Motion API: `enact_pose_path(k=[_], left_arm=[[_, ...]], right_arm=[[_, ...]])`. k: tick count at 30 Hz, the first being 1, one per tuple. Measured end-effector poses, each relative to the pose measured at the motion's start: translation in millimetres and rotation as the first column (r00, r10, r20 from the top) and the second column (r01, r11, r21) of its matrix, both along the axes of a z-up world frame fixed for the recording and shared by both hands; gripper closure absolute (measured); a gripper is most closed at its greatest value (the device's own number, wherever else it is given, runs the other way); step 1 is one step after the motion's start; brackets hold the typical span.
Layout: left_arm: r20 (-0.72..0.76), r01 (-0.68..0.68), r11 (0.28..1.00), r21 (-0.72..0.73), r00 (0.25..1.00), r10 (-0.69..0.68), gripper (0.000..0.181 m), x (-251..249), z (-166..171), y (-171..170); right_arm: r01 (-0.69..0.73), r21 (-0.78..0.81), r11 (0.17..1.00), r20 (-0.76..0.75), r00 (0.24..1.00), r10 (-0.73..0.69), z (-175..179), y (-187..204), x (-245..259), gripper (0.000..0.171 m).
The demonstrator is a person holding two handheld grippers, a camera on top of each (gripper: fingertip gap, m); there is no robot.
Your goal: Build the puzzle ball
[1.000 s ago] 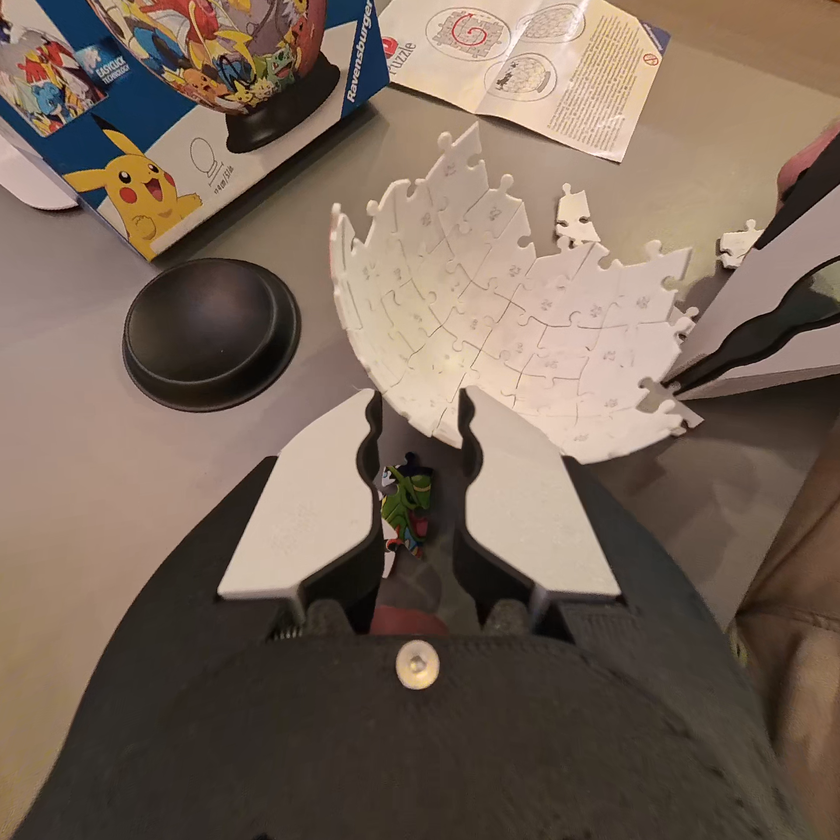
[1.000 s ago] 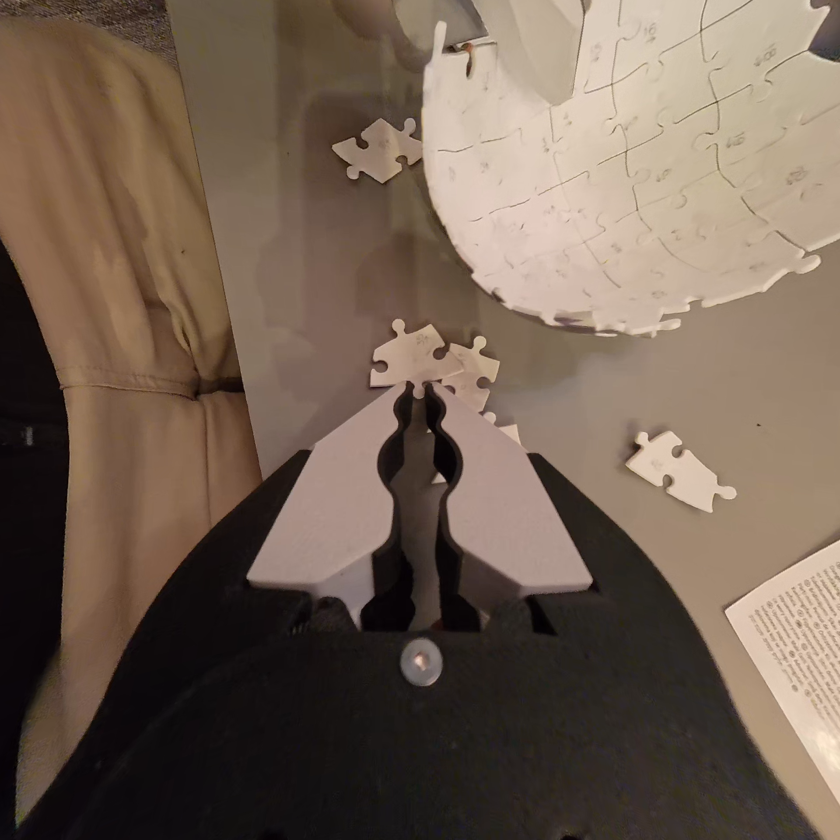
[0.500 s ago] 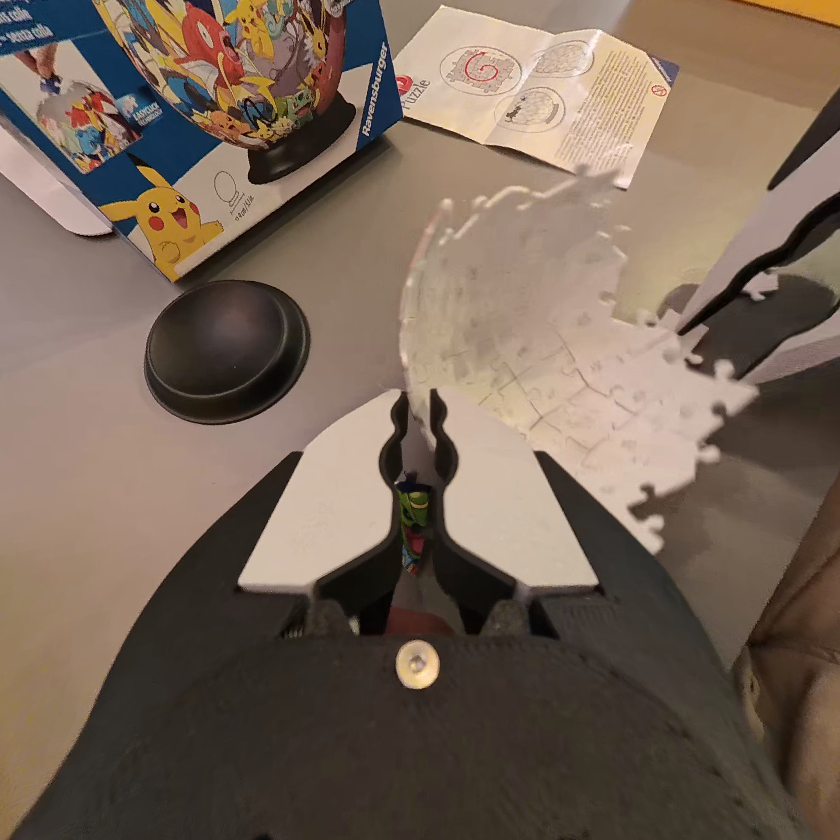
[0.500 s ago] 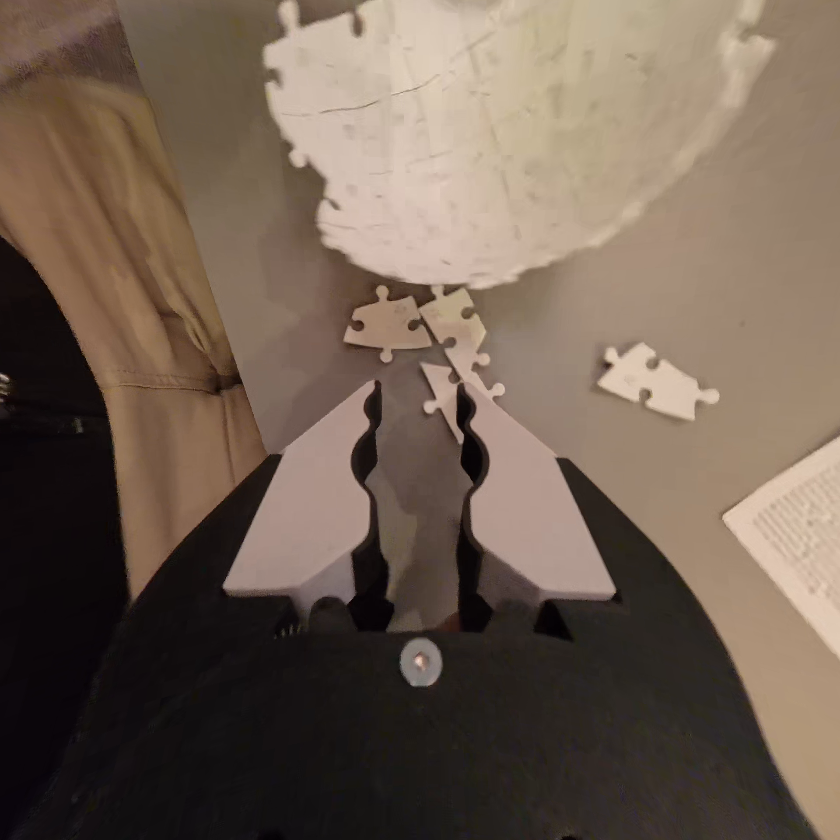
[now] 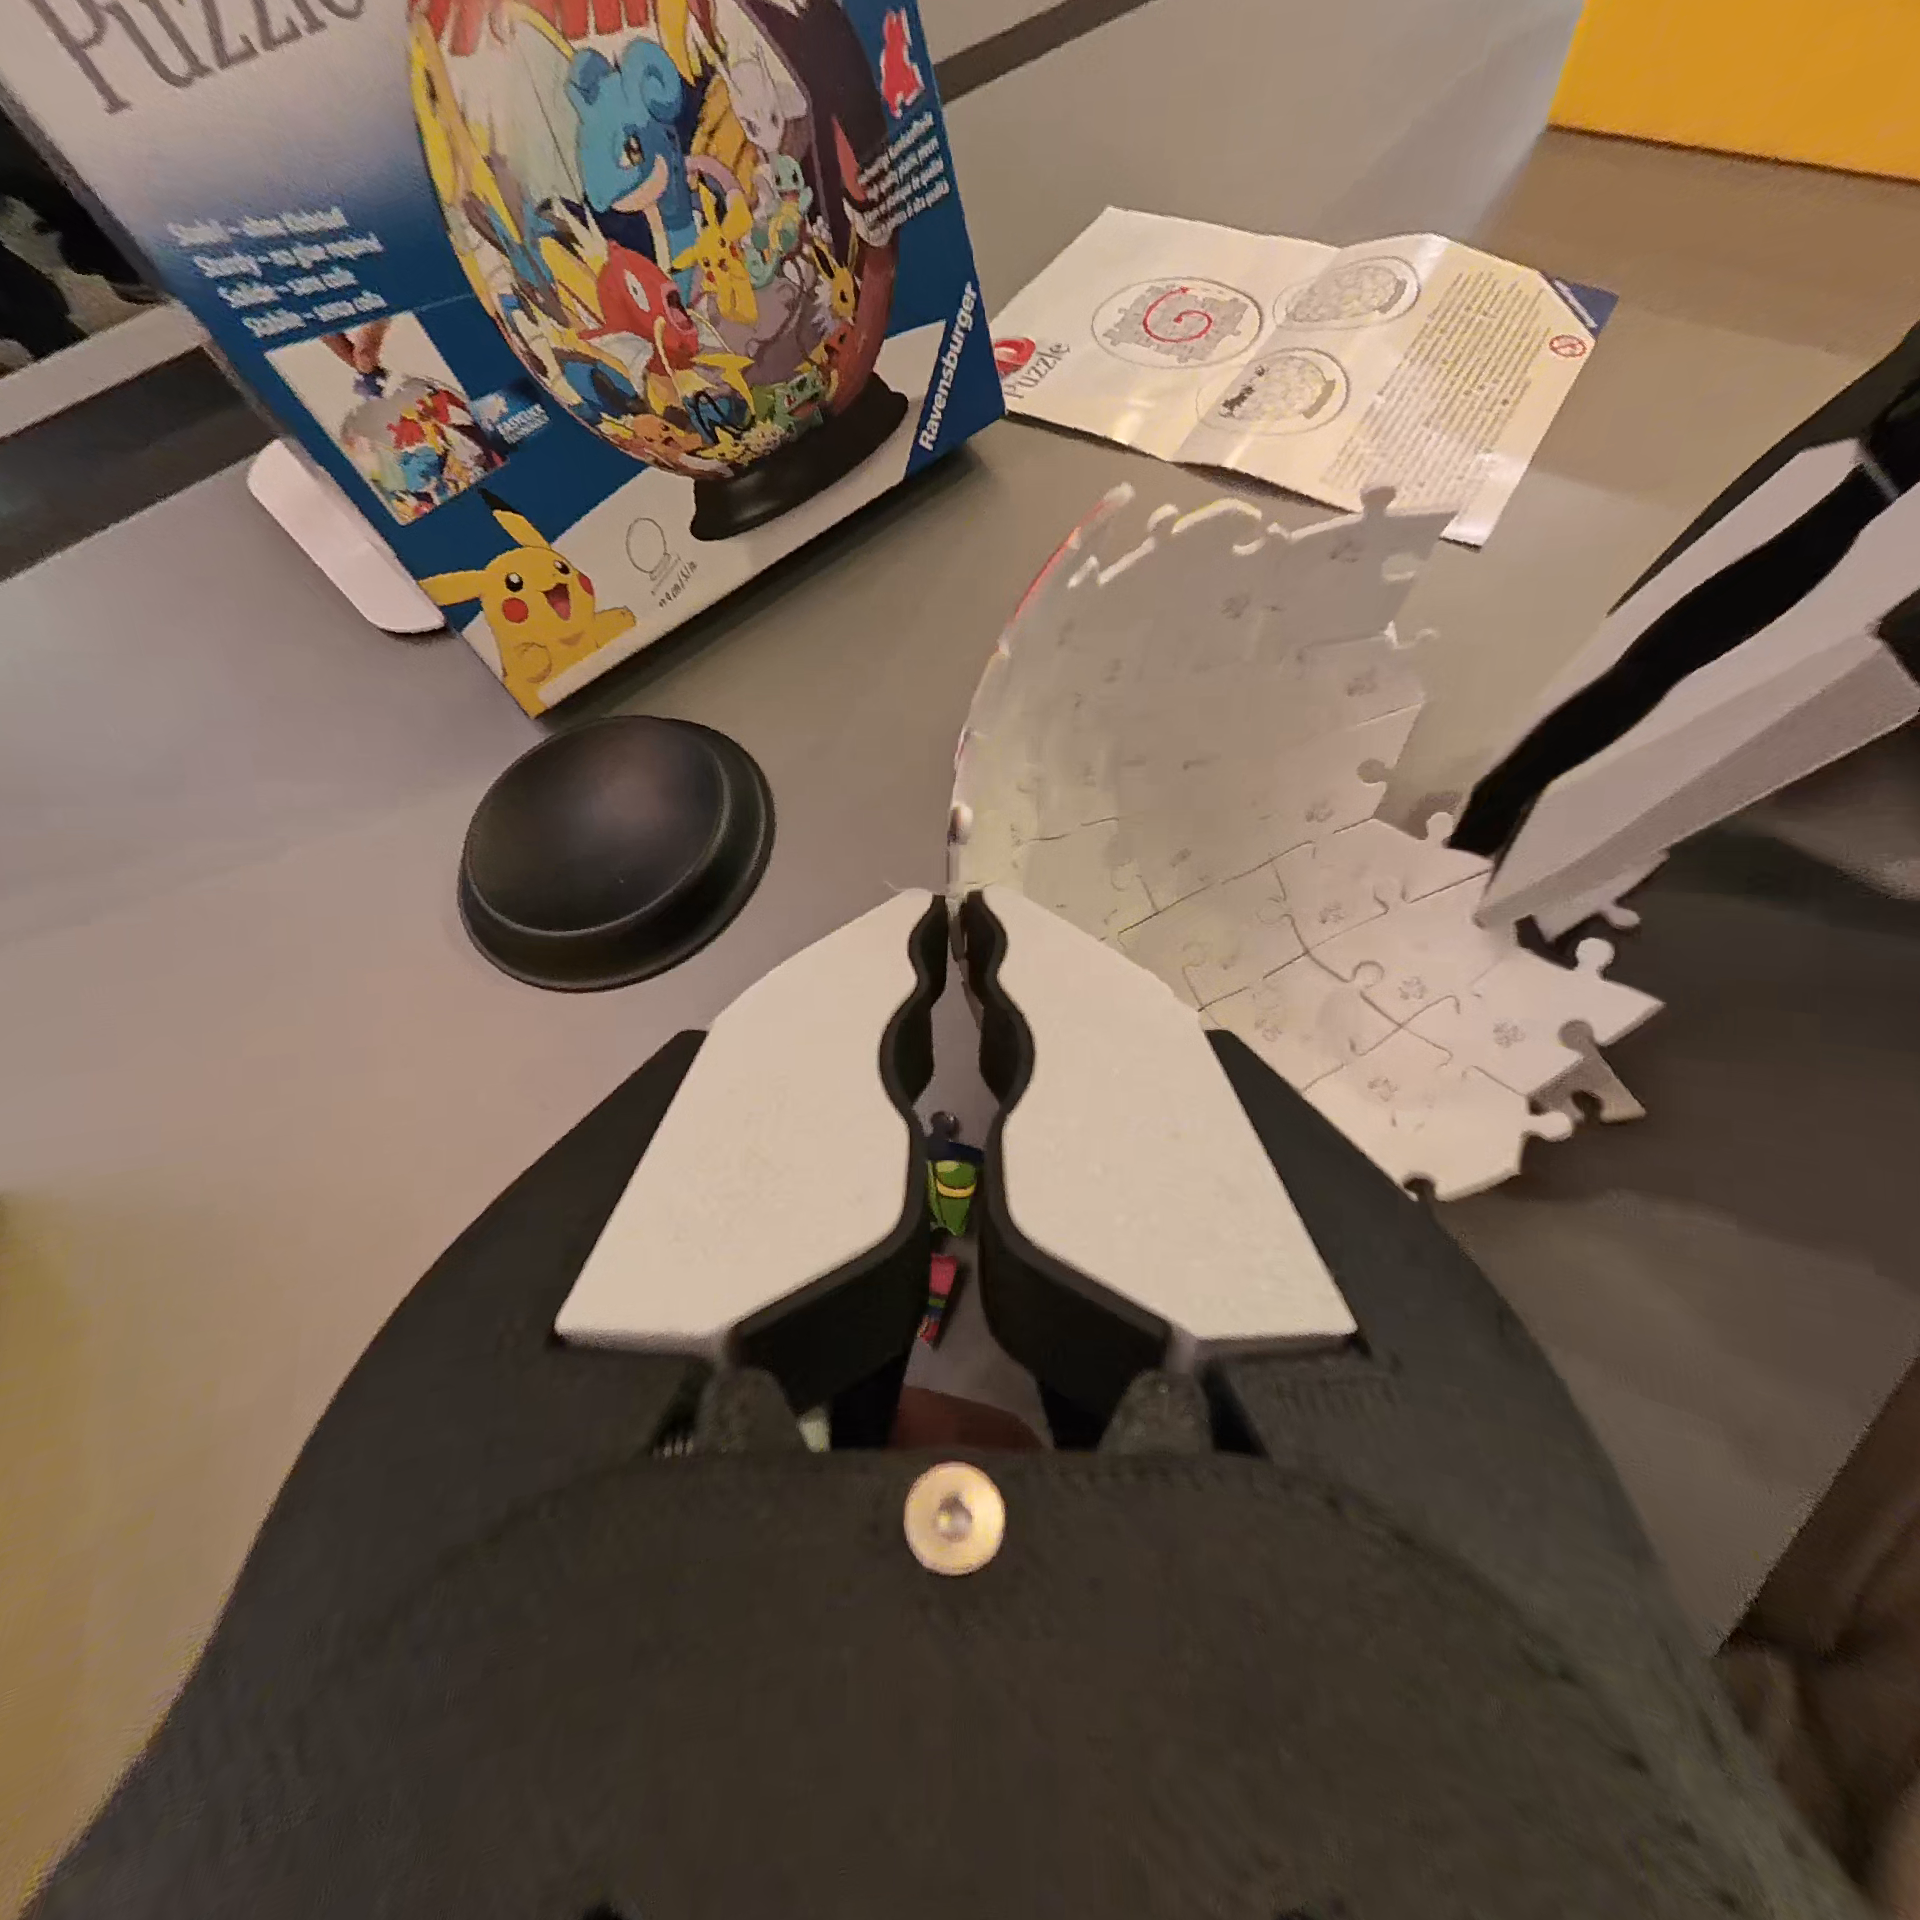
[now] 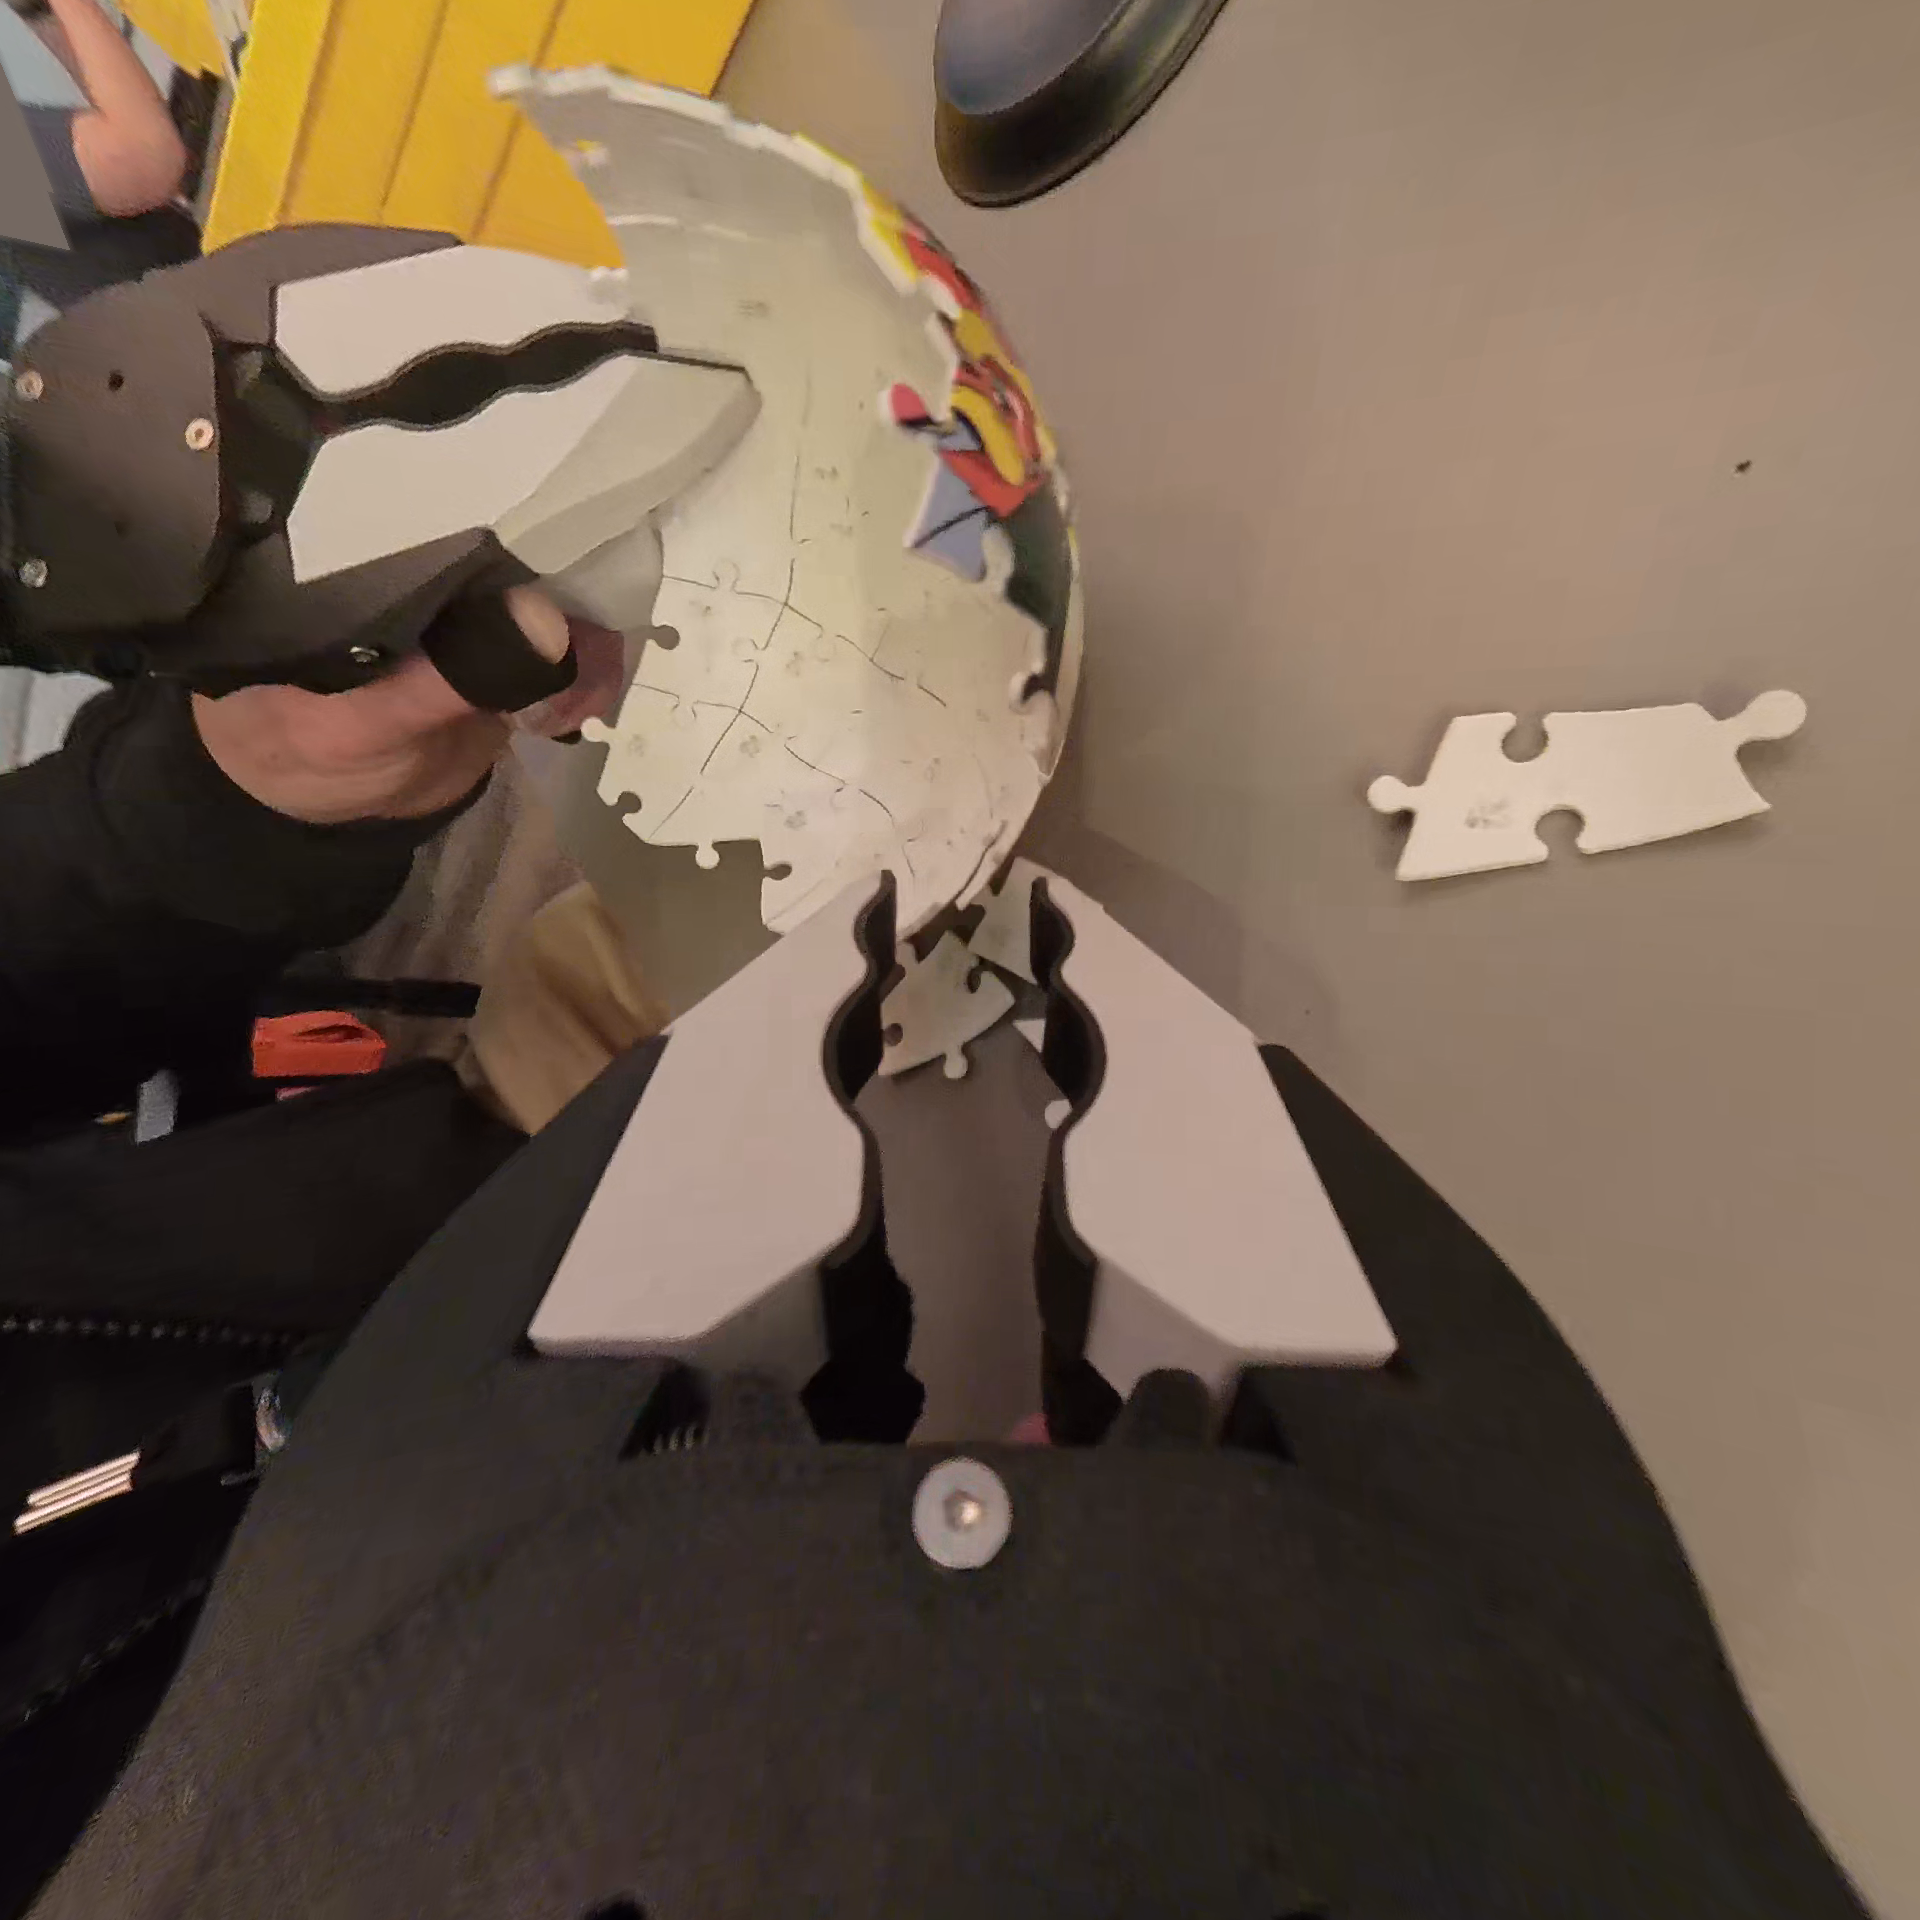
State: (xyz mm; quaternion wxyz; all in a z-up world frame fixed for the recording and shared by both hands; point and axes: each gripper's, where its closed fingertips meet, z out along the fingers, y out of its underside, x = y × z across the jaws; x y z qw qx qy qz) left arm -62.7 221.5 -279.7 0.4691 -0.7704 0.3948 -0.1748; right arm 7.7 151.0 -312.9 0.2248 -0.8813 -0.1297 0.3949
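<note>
The half-built puzzle ball shell (image 5: 1226,831) is white inside and printed outside. My left gripper (image 5: 958,916) is shut on its rim and holds it tilted on edge over the grey table (image 5: 260,1039). A colourful printed bit (image 5: 951,1190) shows in the gap between its fingers. In the right wrist view the left gripper (image 6: 696,358) clamps the shell (image 6: 821,644) from the left. My right gripper (image 6: 961,904) is open, its tips at the shell's lower edge, above loose white pieces (image 6: 940,1003). It also shows at the right of the left wrist view (image 5: 1486,862).
A black round stand (image 5: 613,842) sits left of the shell, also in the right wrist view (image 6: 1060,94). The puzzle box (image 5: 582,312) and a leaflet (image 5: 1299,353) lie behind. Two joined white pieces (image 6: 1579,779) lie to the right. A person's hand (image 6: 343,748) holds the left gripper. There is about 11 cm between the tips of the two grippers.
My left gripper closed on the shell's rim and tipped the shell up from lying bowl-like. My right gripper opened and moved from the loose pieces to the shell's lower edge.
</note>
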Motion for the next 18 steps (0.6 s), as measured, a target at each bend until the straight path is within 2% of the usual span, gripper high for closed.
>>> enact_pose_path(k=[4, 10, 18], left_arm=[[0.021, -0.019, 0.999, 0.041, 1.0, 0.018, 0.179, 0.1, 5.2, -1.1], [0.055, -0.035, 0.998, 0.058, 0.998, 0.032, 0.179, -0.3, 9.9, -1.2], [0.093, -0.044, 0.996, 0.082, 0.995, 0.036, 0.178, 0.2, 15.3, -3.5]], right_arm=[[0.043, -0.034, 0.999, -0.053, 0.998, -0.044, -1.8, 7.6, -5.7, 0.154], [0.086, -0.048, 0.995, -0.05, 0.995, -0.089, -9.5, 15.8, -6.3, 0.166], [0.094, -0.027, 0.995, -0.04, 0.995, -0.095, -9.8, 19.6, -5.2, 0.17]])
